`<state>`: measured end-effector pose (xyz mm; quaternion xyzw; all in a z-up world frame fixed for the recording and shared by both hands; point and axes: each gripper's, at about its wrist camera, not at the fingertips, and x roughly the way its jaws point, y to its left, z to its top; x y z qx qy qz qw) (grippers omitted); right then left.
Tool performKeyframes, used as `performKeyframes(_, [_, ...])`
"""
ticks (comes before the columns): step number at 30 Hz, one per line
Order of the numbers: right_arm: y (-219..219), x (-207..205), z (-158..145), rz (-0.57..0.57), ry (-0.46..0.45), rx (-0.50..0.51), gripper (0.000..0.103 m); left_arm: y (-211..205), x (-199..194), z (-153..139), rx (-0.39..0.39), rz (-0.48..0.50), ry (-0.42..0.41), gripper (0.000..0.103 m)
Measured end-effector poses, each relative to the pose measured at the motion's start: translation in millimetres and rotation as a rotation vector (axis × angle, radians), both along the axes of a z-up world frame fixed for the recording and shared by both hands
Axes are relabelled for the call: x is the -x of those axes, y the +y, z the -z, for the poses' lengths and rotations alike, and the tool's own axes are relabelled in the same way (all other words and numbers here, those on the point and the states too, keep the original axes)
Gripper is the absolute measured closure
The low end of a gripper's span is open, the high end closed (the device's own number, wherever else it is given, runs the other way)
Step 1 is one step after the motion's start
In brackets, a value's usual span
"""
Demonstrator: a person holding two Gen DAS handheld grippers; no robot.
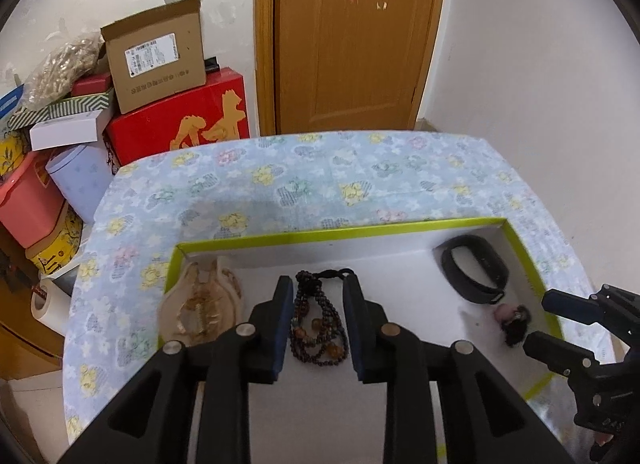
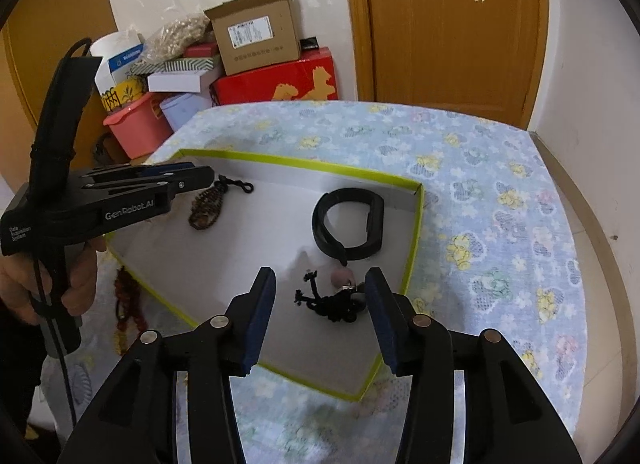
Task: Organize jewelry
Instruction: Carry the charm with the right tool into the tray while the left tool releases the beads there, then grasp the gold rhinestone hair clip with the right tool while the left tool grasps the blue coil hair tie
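Left gripper (image 1: 317, 326): pointing steeply downward, jaws standing apart, pads pressing on nothing.
Left fingers (image 1: 282, 328): showing blue pads, facing each other across a clear gap.
Left hand (image 2: 48, 284): wrapping around the handle from below, seen in the right wrist view.
Right gripper (image 2: 320, 318): tilting downward, jaws spread wider, gripping nothing.
Right fingers (image 2: 380, 312): showing blue pads, standing well apart.

Home storeroom: stacked boxes (image 1: 160, 64), door (image 1: 352, 36)
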<state>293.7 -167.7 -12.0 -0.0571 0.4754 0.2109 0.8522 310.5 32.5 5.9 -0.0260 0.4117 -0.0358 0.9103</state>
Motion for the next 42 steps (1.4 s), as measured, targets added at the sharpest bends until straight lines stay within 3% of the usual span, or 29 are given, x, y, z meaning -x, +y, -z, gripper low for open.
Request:
performKeyframes(9, [-14.5, 41.0, -27.3, 0.024, -0.037, -0.038, 0.056, 2.8, 61.7, -22.5, 0.013, 0.001, -0.045, 0.076])
performKeyframes(24, [-27.4, 134.0, -47.7, 0.015, -0.049, -0.067, 0.056, 1.7, 173.6, -30.4, 0.037, -0.008, -0.074, 0.076])
performKeyframes(32, [-26.8, 164.4, -49.1, -0.011, -0.053, -0.081, 0.056, 11.7, 208.8, -28.8, 0.040, -0.056, -0.087, 0.076])
performKeyframes(42, [-32.4, 178.2, -38.9, 0.004, 0.007, -0.084, 0.056, 21.3, 233.3, -25.3, 0.037, -0.077, -0.086, 0.076])
